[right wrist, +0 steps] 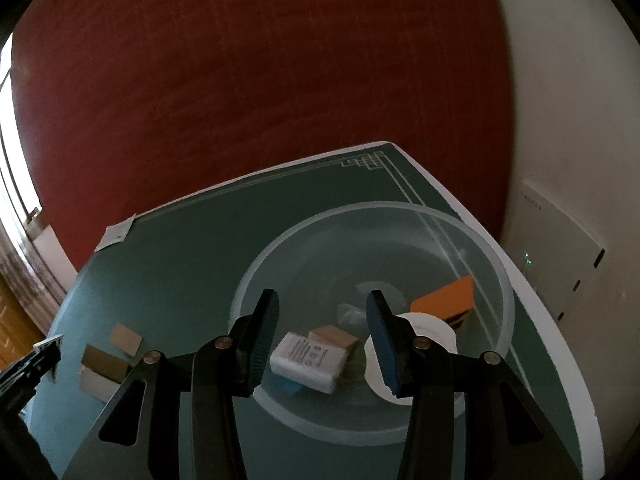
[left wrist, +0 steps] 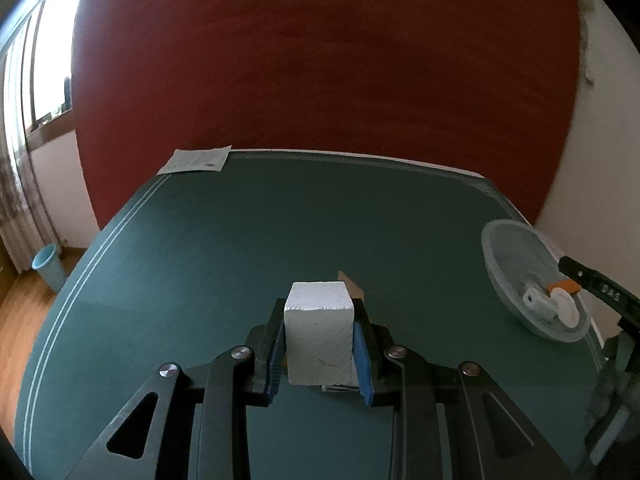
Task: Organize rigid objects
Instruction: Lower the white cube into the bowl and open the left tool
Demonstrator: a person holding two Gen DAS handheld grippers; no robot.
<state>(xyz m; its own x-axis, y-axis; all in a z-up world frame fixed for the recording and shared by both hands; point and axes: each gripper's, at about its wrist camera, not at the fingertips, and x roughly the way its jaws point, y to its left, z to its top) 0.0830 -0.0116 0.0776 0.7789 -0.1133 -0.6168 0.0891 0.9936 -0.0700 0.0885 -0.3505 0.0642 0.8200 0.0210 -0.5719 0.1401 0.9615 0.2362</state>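
One white block (left wrist: 319, 340) sits pinched between the blue pads of the left gripper (left wrist: 320, 344), lifted above the green table (left wrist: 200, 260); the right gripper (right wrist: 322, 340) hangs over one clear bowl (right wrist: 496, 264) at the table's right edge, its fingers spread with nothing between them. Inside the bowl lie four visible pieces: one white printed box (right wrist: 308, 360), one brown cardboard box (right wrist: 336, 338), one orange block (right wrist: 446, 302), one white round roll (right wrist: 432, 330); two cardboard pieces (right wrist: 108, 354) rest on the table to the left; one paper sheet (left wrist: 196, 160) lies at the far left corner.
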